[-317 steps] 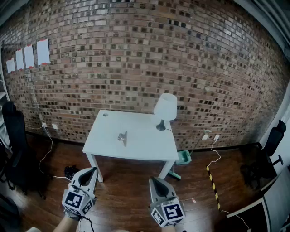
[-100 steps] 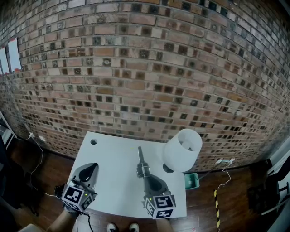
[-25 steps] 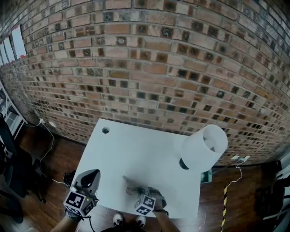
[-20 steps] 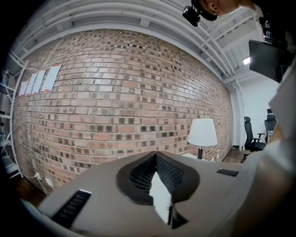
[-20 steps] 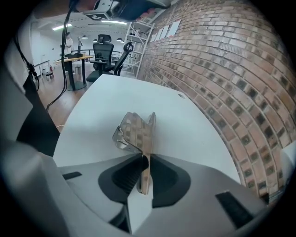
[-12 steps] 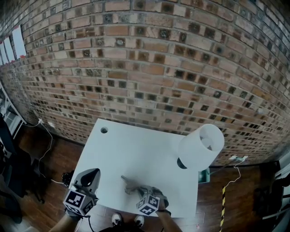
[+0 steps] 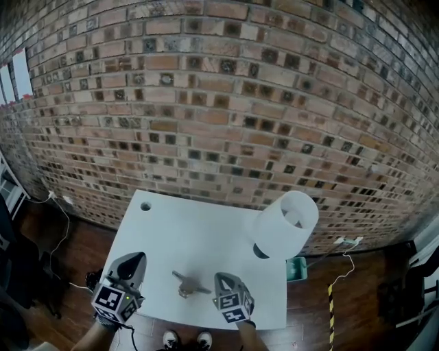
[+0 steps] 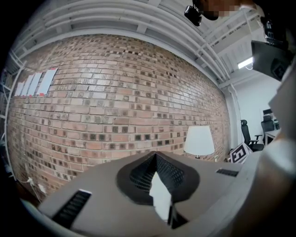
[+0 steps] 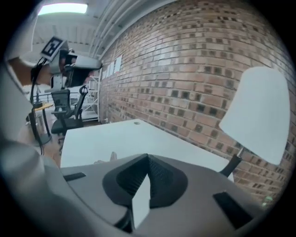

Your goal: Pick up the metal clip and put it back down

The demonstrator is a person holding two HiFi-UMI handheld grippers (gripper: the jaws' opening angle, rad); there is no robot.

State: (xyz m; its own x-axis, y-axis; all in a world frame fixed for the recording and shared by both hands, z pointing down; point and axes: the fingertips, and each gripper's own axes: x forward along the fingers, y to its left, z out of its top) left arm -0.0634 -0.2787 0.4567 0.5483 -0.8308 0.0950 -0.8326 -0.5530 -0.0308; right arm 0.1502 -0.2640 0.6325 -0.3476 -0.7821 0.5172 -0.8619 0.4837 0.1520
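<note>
Jaws, right gripper: together, empty | metal clip: long axis left-right

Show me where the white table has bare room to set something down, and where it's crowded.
The widest bare stretch of the table lies between the round hole and the lamp, up to the far edge by the brick wall. It is crowded along the near edge, around the metal clip.

Soft, even light is given by a ceiling light. The brick wall is bent at the edges. Dark corners are seen in both gripper views.
</note>
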